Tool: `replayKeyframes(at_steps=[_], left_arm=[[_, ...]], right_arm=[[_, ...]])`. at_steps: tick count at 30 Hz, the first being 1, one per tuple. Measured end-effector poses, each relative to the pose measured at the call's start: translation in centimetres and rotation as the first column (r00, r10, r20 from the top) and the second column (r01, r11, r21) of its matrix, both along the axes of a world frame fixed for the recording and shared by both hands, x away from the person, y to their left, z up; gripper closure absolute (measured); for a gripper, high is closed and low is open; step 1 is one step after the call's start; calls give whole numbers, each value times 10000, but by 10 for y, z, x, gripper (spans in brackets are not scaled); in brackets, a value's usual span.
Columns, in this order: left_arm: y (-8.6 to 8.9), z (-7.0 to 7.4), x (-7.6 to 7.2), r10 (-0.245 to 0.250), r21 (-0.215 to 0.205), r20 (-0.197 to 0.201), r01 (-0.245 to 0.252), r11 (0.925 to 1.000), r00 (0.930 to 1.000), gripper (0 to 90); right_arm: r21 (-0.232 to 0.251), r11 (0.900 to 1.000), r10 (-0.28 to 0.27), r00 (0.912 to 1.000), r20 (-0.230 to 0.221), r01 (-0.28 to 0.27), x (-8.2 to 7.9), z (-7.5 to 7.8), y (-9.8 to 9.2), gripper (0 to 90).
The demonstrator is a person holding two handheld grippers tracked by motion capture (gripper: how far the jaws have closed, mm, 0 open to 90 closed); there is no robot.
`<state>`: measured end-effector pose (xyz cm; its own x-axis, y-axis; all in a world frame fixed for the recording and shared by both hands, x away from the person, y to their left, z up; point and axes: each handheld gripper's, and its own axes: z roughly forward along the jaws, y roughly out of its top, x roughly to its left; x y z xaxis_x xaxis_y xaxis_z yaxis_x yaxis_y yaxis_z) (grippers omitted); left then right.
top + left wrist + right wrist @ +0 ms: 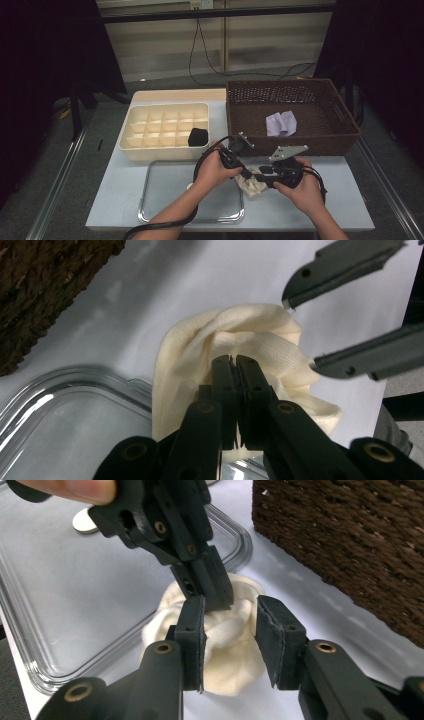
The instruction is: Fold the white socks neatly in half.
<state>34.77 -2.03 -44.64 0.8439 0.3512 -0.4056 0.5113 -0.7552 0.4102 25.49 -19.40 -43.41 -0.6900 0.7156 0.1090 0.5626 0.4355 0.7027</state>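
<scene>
From the high view, the person's two hands meet over the near middle of the white table (350, 200). The left gripper (246, 173) and the right gripper (261, 172) point at each other over a crumpled cream cloth (254, 185), which lies on the table just beside the right edge of a clear tray (165, 200). Behind stand a cream divided box (165, 127) with a black bundle (198, 137) in one near compartment, and a brown wicker basket (292, 117) holding a pale lilac cloth (281, 123).

In the left gripper view, the left gripper (234, 360) has its jaws pressed together on a fold of the cream cloth (260, 340), and cloth shows squeezed between them lower down. The right gripper (302, 337) comes in from the upper right with a gap between its jaws, one tip at the cloth's edge. The tray's rim (75, 380) curves at the lower left.

In the right gripper view, the right gripper (230, 610) stands partly apart, its jaws astride the cloth (230, 660) without pinching it. The left gripper (212, 587) reaches down from above, clamped on the cloth's top fold. The basket's wall (350, 540) rises at the right.
</scene>
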Motion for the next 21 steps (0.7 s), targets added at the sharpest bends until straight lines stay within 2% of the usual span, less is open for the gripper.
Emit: replayKeyframes(at_steps=[4,9,12,15,18,21], left_arm=[[0,0,0,-47,-36,40,47,10000,10000,876],[3,4,2,92,-283,-26,-93,9996,10000,865],[6,5,3,117,-450,-20,-118,9989,9999,857],[8,7,3,49,-590,97,-43,9983,9999,796],[12,11,2,1,-657,189,11,9978,9998,774],[16,14,1,-27,-684,176,39,9976,9998,752]], right_arm=[[55,9999,132,9999,33,-132,-1,0,4,651],[-230,9993,299,9991,-286,-305,0,-7,8,669],[-290,9990,343,9986,-405,-355,0,-13,8,721],[-271,9988,395,9976,-561,-410,2,-17,7,764],[-319,9984,441,9967,-685,-464,2,-20,6,819],[-330,9985,416,9967,-695,-440,3,-22,4,826]])
